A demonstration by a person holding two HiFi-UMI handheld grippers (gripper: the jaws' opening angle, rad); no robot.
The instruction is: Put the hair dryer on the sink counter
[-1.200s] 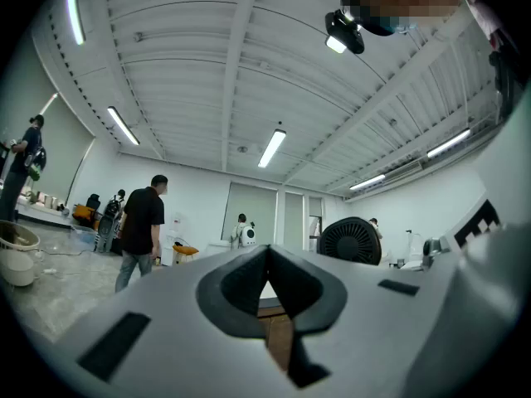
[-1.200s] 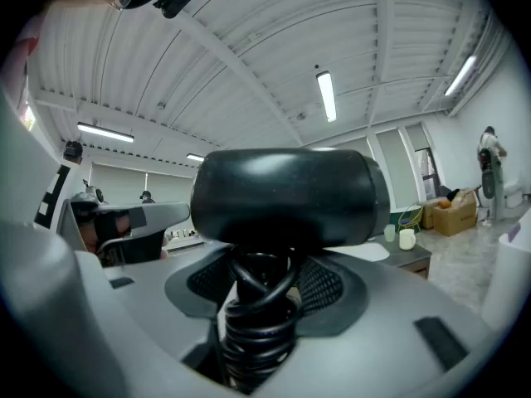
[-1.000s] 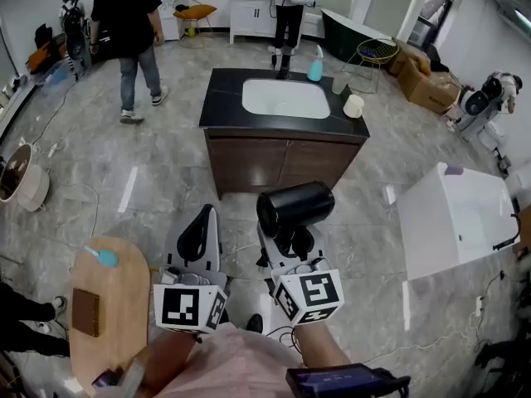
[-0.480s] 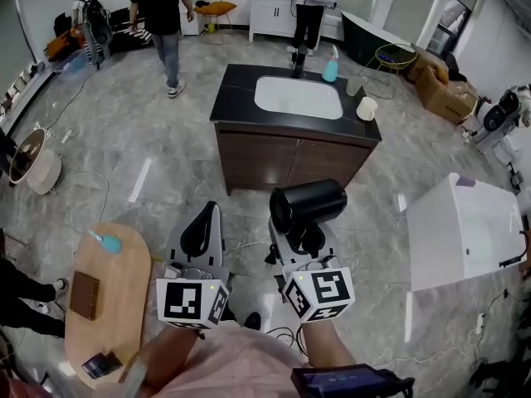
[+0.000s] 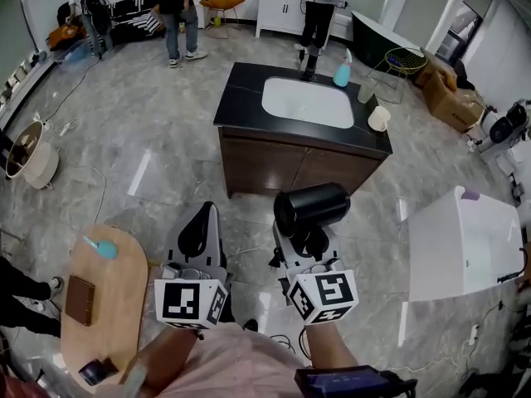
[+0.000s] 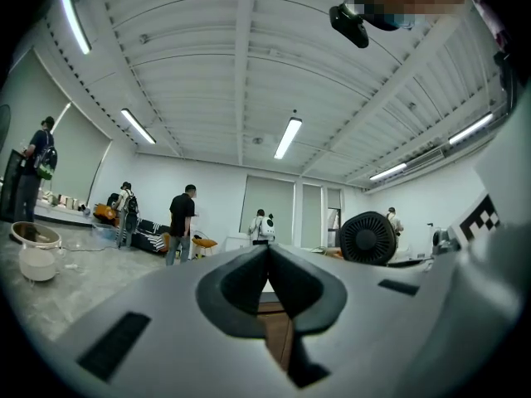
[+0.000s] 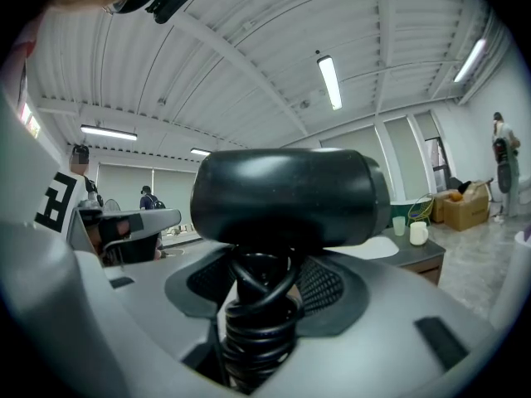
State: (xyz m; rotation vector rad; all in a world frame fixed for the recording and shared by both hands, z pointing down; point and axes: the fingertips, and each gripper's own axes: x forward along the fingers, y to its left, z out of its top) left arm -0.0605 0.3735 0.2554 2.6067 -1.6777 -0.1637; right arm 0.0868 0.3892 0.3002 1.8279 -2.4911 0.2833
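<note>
Right gripper (image 5: pixel 304 237) clamped on dryer (image 5: pixel 314 207) handle, lower centre, left gripper (image 5: pixel 199 232) closed and empty, counter (image 5: pixel 242 106) seemingly nearer than before

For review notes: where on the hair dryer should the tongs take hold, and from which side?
Grip the hair dryer by its cord-wrapped handle, from its free end: it is narrow enough for the jaws, while the barrel is wide and round. The right tongs hold it so.

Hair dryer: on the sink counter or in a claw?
Held: right claw grips the hair dryer, well short of the sink counter.
</note>
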